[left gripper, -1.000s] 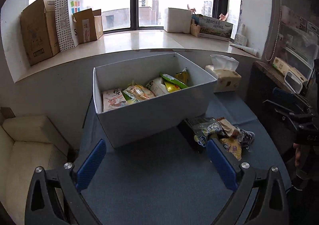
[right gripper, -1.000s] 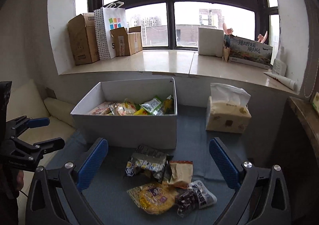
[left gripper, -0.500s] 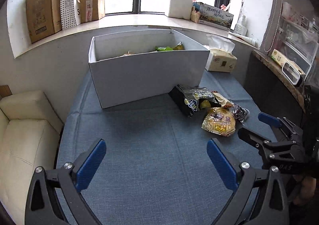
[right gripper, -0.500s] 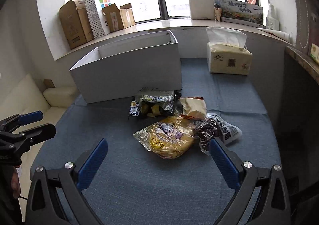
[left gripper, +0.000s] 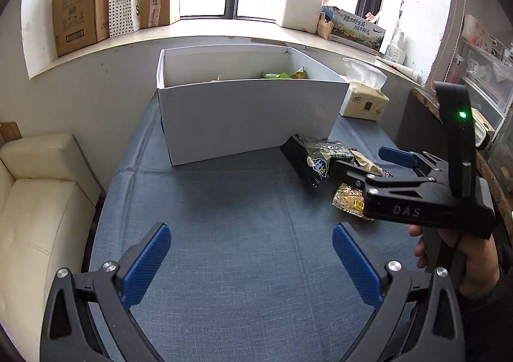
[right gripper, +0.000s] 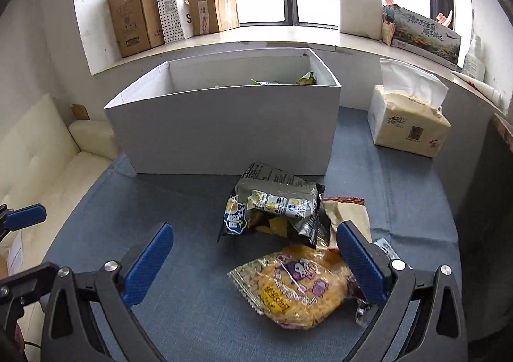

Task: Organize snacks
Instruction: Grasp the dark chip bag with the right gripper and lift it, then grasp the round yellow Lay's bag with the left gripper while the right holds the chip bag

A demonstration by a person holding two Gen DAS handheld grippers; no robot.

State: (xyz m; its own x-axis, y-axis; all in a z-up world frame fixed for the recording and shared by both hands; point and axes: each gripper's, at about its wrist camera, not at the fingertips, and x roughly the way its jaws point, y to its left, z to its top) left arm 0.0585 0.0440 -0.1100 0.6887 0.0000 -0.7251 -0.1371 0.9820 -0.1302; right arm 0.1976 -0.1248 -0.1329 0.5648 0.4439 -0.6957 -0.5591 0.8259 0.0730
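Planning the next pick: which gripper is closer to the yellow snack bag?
Right. The right gripper hangs just above the yellow snack bag; the left gripper sits off to its left over bare cloth.

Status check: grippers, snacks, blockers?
Both grippers open: left, right over yellow bag. Loose snacks before white box. Nothing blocking.

A tall white cardboard box stands on the blue cloth surface, snack packets inside. Before it lie a dark crumpled chip bag, tan packet, and yellow transparent snack bag.
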